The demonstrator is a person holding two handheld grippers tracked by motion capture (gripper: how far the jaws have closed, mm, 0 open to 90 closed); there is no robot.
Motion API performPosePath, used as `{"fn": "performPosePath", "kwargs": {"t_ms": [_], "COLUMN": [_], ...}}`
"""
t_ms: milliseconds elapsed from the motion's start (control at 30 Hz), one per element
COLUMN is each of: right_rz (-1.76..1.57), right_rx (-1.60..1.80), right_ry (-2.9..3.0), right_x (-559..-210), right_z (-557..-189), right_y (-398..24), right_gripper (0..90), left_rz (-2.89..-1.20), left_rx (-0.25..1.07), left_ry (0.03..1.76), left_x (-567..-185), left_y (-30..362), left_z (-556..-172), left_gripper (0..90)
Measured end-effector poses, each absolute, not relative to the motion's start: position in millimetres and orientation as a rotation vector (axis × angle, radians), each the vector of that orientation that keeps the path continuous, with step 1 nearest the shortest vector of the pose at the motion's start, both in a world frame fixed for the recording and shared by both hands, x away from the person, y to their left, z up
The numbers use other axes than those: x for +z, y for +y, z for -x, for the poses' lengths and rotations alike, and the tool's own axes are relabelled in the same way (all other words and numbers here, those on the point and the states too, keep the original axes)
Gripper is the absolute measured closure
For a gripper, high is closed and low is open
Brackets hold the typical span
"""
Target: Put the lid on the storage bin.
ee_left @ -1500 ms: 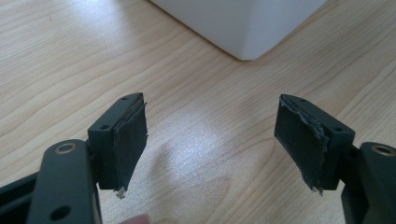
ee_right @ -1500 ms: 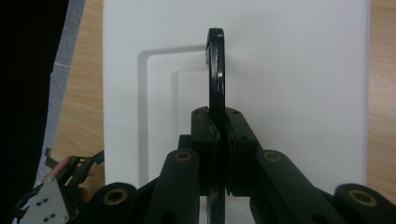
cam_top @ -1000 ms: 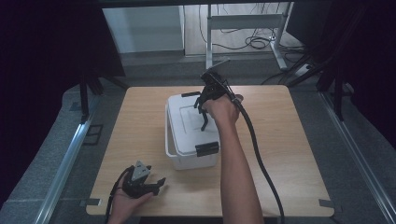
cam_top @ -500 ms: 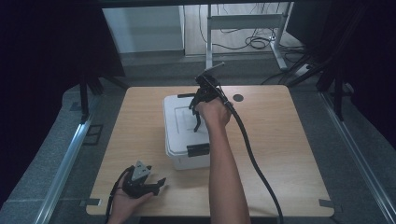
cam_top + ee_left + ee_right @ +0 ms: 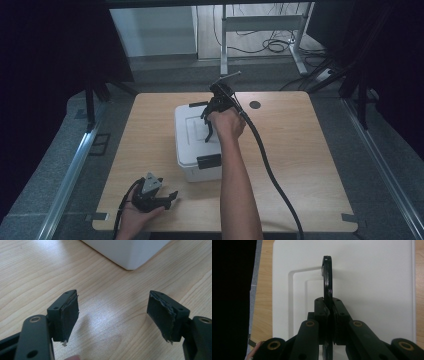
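Observation:
A white lidded box point(image 5: 192, 145) stands in the middle of the wooden table point(image 5: 310, 165), with a black latch point(image 5: 209, 161) on its near side. My right gripper point(image 5: 209, 131) hangs over the lid, pointing down, shut on the box's thin black handle point(image 5: 327, 277). In the right gripper view the jaws point(image 5: 329, 305) pinch the handle edge-on above the white lid point(image 5: 372, 277). My left gripper point(image 5: 167, 197) lies at the table's front left in a hand, open. Between its pads point(image 5: 67, 315) there is bare wood, and a corner of the box point(image 5: 125, 252) shows ahead.
A thick black cable point(image 5: 270, 170) trails from the right gripper across the table's right half to the front edge. A round black grommet point(image 5: 255, 105) sits near the far edge. A metal desk frame point(image 5: 260, 22) stands beyond the table.
My right gripper has moved a little left and lower over the lid, still clamped on the handle. The left gripper has stayed put.

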State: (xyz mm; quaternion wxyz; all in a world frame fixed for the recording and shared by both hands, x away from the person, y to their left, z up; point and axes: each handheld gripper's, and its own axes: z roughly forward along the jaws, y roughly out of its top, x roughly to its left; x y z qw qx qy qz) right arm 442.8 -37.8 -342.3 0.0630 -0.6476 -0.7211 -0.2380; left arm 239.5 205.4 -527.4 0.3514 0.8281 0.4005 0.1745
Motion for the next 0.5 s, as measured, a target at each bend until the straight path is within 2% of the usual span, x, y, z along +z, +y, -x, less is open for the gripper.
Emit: {"fn": "performPosePath", "kwargs": {"t_ms": [500], "right_rz": [1.983], "right_rx": [-0.729], "right_ry": [-2.16], "right_x": [-355], "right_z": [-443], "right_y": [-40], "right_gripper": [84.4], "left_rz": [-2.148], "left_rx": [0.45], "left_ry": [1.035], "left_x": [-528], "left_y": [205], "left_z": [-240], "left_gripper": [25.6]}}
